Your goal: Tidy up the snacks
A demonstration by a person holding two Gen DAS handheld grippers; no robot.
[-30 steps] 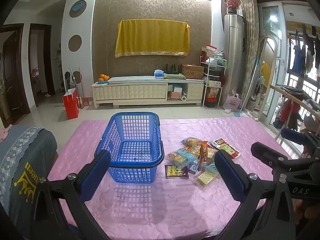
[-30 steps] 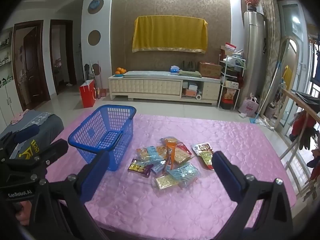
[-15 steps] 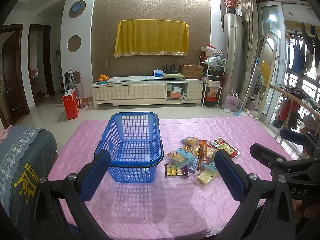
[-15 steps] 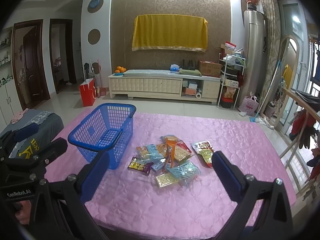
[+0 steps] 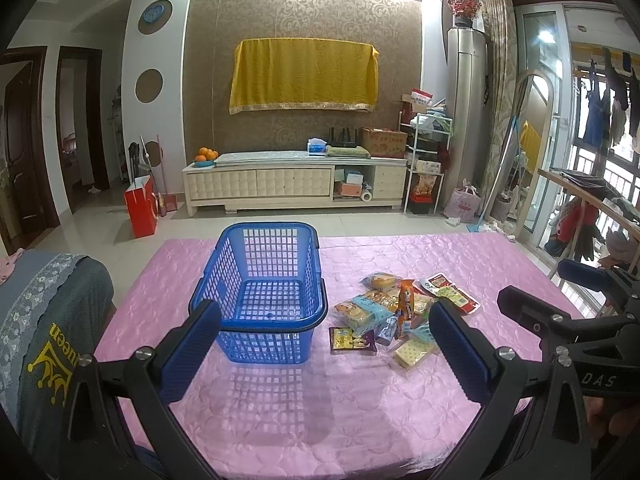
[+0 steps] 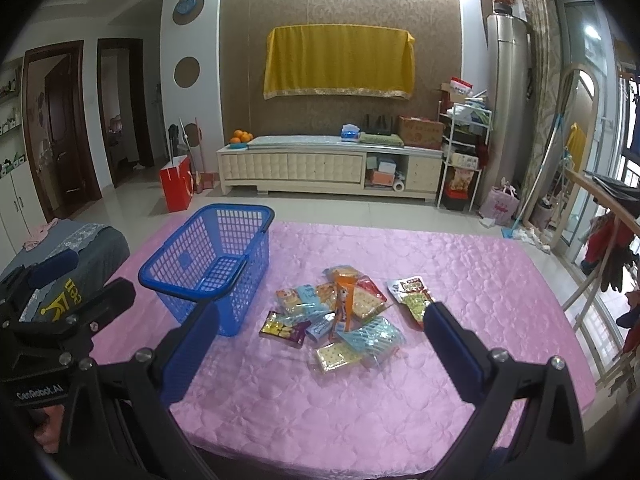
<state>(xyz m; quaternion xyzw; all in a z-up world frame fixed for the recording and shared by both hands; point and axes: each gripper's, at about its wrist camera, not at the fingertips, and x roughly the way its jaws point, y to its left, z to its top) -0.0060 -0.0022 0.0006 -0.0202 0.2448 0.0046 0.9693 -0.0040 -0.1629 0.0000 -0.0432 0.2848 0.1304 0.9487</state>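
An empty blue plastic basket (image 5: 264, 292) stands on the pink quilted table (image 5: 280, 408); it also shows in the right wrist view (image 6: 212, 264). A pile of several snack packets (image 5: 396, 316) lies just right of the basket, also seen in the right wrist view (image 6: 340, 316). My left gripper (image 5: 326, 336) is open and empty, above the table's near edge in front of the basket. My right gripper (image 6: 320, 340) is open and empty, hovering short of the snack pile. Each gripper's body shows at the edge of the other's view.
A grey cushioned seat with a yellow crown print (image 5: 44, 320) sits at the table's left edge. Beyond the table are tiled floor, a cream TV cabinet (image 5: 296, 184), a red bag (image 5: 140, 208) and a drying rack (image 5: 592, 216) at right.
Both grippers have stayed nearly still and open. The right wrist view has shifted very slightly; the basket and snacks have not moved.
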